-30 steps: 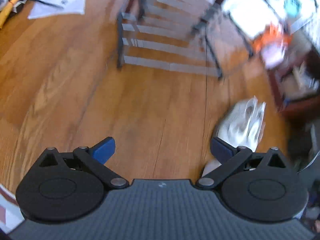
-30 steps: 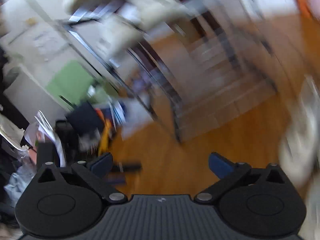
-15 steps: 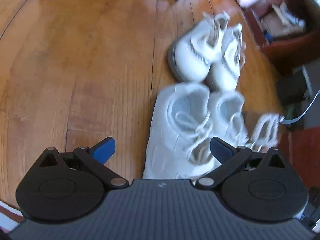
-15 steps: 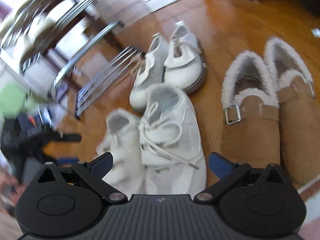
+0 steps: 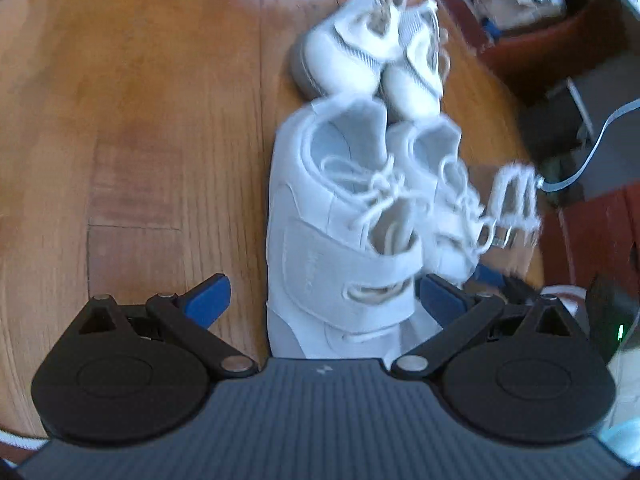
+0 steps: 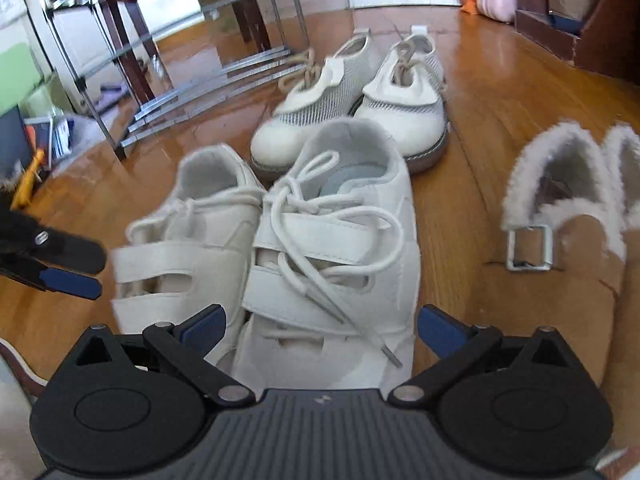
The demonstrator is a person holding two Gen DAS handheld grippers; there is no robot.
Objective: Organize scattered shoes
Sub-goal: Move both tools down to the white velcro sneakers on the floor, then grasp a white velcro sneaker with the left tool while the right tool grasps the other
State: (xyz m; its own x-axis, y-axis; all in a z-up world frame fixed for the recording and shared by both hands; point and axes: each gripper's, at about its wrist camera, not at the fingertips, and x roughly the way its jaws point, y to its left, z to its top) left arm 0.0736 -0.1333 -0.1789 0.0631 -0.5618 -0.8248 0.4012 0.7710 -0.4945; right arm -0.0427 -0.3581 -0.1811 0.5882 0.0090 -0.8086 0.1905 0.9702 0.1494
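Observation:
Two white strap sneakers lie side by side on the wooden floor. In the left wrist view my left gripper [image 5: 324, 298] is open, low over the toe of the left strap sneaker [image 5: 340, 220], one finger on each side and not touching. The right strap sneaker [image 6: 332, 248] sits between the open fingers of my right gripper [image 6: 320, 328]; its partner [image 6: 188, 240] lies just to the left. Behind them stands a pair of white mesh lace-ups [image 6: 360, 104]. A tan fur-lined pair with a buckle [image 6: 560, 260] lies to the right.
A metal shoe rack [image 6: 208, 76] stands at the back left, with dark table legs behind it. A finger of the left gripper [image 6: 72, 284] shows at the left edge. Dark wooden furniture [image 5: 560, 32] and a cable [image 5: 592, 152] are on the right. Bare floor [image 5: 140, 120] lies left of the shoes.
Both views swung down from the rack and room onto the shoes, then drew closer. The strap sneakers now sit between the fingers. Both grippers stayed open.

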